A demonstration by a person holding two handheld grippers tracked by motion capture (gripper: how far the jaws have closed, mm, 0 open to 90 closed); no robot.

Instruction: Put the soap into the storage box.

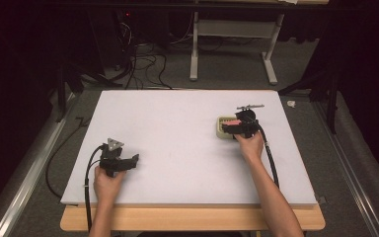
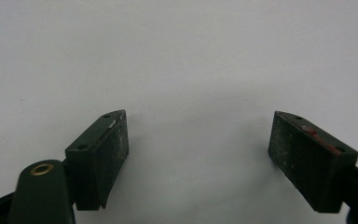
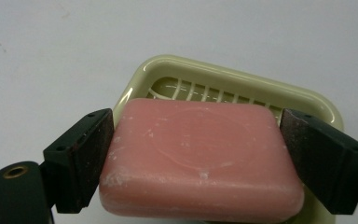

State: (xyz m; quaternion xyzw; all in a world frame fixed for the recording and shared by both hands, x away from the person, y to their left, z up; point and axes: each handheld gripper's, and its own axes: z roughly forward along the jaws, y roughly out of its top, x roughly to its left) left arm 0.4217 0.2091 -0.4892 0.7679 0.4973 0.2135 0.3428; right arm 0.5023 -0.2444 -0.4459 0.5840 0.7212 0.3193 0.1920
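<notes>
You've got loads of open white tabletop [image 1: 177, 143] around your left gripper [image 2: 198, 154], jaws spread wide over bare surface near the front left. Your right gripper [image 3: 198, 154] sits toward the right side, well in from the edge, jaws clamped on both ends of the pink rectangular soap bar [image 3: 200, 154]. It's scuffed with whitish flecks and has a faint oval stamp. It sits over the cream plastic ribbed soap dish [image 3: 233, 84]. Grey carpet and tangled cables [image 1: 143, 64] lie beyond the table.

Left gripper [image 1: 134, 160] rests low, jaws wide apart; right gripper [image 1: 227, 127] reaches forward (jaws clamped).
</notes>
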